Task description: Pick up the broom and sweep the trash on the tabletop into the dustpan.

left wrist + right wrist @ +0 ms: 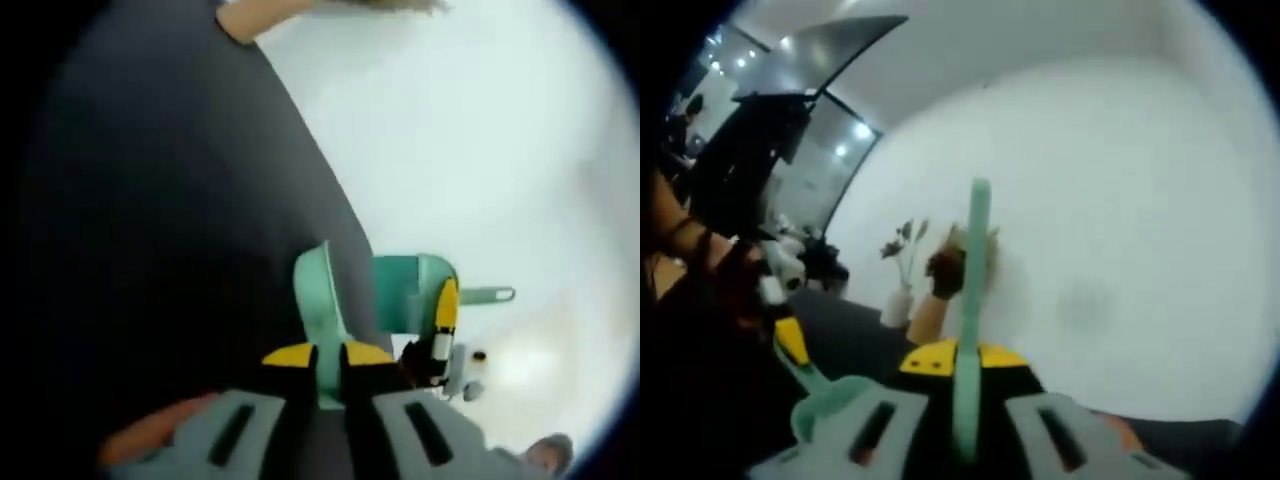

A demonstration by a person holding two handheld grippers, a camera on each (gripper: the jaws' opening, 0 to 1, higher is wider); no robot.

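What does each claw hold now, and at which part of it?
The left claw grips the green dustpan by its thin edge. The right claw grips the green broom handle partway along its length.

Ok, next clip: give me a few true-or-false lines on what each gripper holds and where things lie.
1. The left gripper is shut on a green dustpan. True.
2. The right gripper is open and holds nothing. False: it is shut on a thin green handle that runs up between its jaws.
3. The tabletop is white. True.
4. The handle in the right gripper view is red. False: it is pale green.
5. The other gripper shows by the dustpan in the left gripper view. True.
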